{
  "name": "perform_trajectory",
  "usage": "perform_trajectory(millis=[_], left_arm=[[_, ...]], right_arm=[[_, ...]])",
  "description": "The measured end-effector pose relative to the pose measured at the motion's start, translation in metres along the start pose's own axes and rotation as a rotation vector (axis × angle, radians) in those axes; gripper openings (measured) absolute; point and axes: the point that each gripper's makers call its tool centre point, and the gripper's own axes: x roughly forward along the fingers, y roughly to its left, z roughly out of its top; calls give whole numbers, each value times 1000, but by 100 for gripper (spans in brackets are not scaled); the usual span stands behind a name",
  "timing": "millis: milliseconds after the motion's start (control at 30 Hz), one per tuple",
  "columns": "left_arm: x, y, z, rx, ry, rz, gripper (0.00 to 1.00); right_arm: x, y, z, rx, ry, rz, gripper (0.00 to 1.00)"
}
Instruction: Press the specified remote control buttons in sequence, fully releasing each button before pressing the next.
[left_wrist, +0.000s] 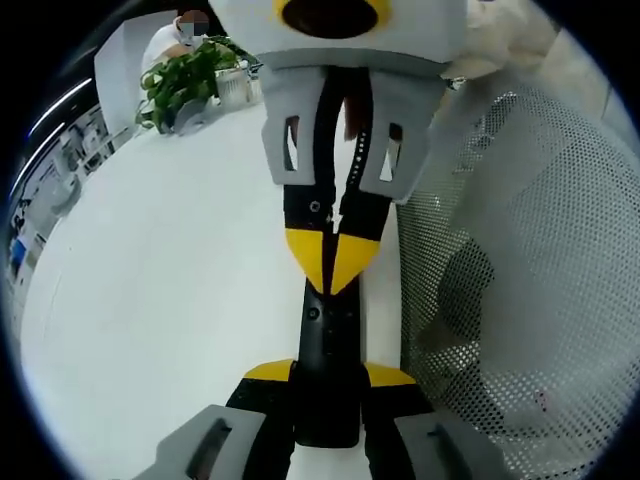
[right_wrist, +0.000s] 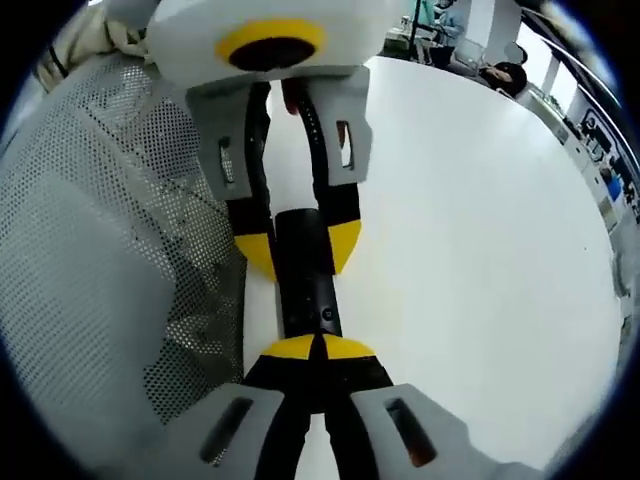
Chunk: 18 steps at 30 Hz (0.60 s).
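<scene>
I pinch remote control (left_wrist: 325, 370) in left gripper (left_wrist: 327, 385) to steady it | right gripper (right_wrist: 318, 352) tips pressed together, pushing a button | near white table (left_wrist: 180, 280) edge

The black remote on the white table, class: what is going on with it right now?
A person works two handheld grippers over a white table. The left gripper clamps one end of the black remote control, holding it steady. The right gripper, jaws closed to a point, has its yellow tips on the remote's face, apparently pressing a button. A mesh chair back stands beside the table.

One remote (left_wrist: 327, 350), two tools (left_wrist: 328, 378) (right_wrist: 318, 350)
</scene>
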Motion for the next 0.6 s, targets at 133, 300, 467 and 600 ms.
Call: perform_trajectory(millis=[133,300,467,600], left_arm=[[0,0,0,-2,-4,0,24],[0,0,0,-21,-5,-3,24],[0,0,0,-22,-9,-6,24],[0,0,0,-20,-9,-5,24]], right_arm=[[-1,0,-1,-9,-6,0,0],[-3,1,-4,-39,5,-17,0],[-4,0,-7,-25,3,-13,0],[-4,1,-7,-21,-2,-13,0]])
